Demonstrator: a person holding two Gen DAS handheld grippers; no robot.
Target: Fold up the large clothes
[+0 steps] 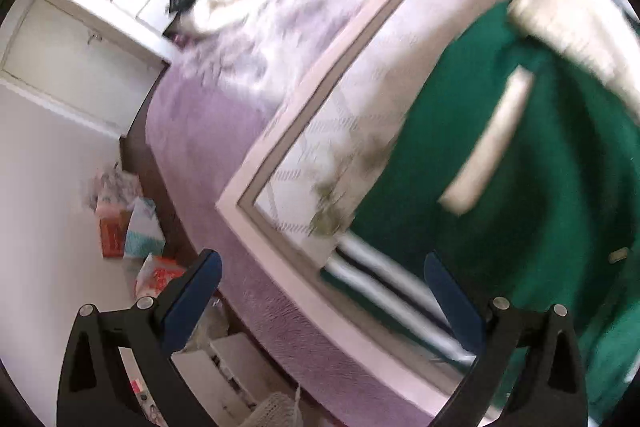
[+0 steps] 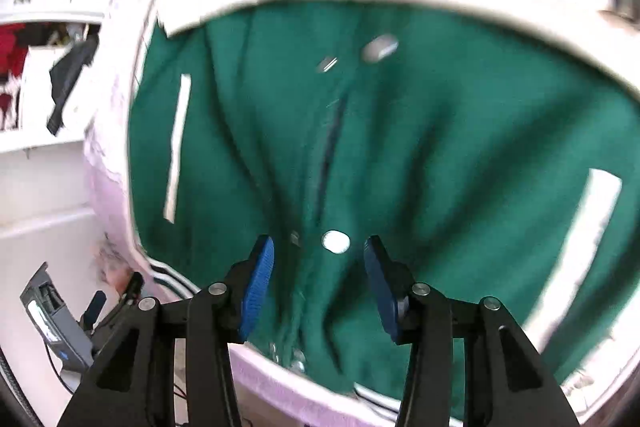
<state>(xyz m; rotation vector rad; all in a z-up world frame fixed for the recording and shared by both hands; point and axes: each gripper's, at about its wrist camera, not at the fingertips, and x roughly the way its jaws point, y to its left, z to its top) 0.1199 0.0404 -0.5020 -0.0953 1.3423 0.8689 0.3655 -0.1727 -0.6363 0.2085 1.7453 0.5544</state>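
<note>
Bedroom clutter frames our left wrist view: a bed (image 1: 208, 131) under a lilac cover, a white cupboard (image 1: 76, 59) beyond it, and boxes (image 1: 128, 227) on the floor beside the frame. On the bed lies a pale blanket (image 1: 360, 99) with a white border, and on that the green jacket (image 1: 520, 187), cream strip on its front, striped hem (image 1: 384, 291) toward us. Our left gripper (image 1: 322, 279) hangs above the blanket's corner with its jaws released and wide, nothing between them. The view is smeared, so we cannot read the hem's edge cleanly. The risk here, we judge, is that a low reach at the hem pinches the blanket border along with it, and the fold drags the bedding.

Our right wrist view looks down the jacket's front (image 2: 400, 155). It lies spread, wrinkled, placket running up the middle, snaps (image 2: 336, 241) showing, cream strips on either side. Our right gripper (image 2: 319, 267) hovers over the lower placket, jaws released about halfway, clear of the cloth. Creases fan out from under it. If we fold over those, we judge they get pressed in and the halves will not line up. A bite on the top layer alone would lift the front open instead of carrying the whole body. The hem also sits near the bed's edge, so a pull toward us could slide the jacket off.
</note>
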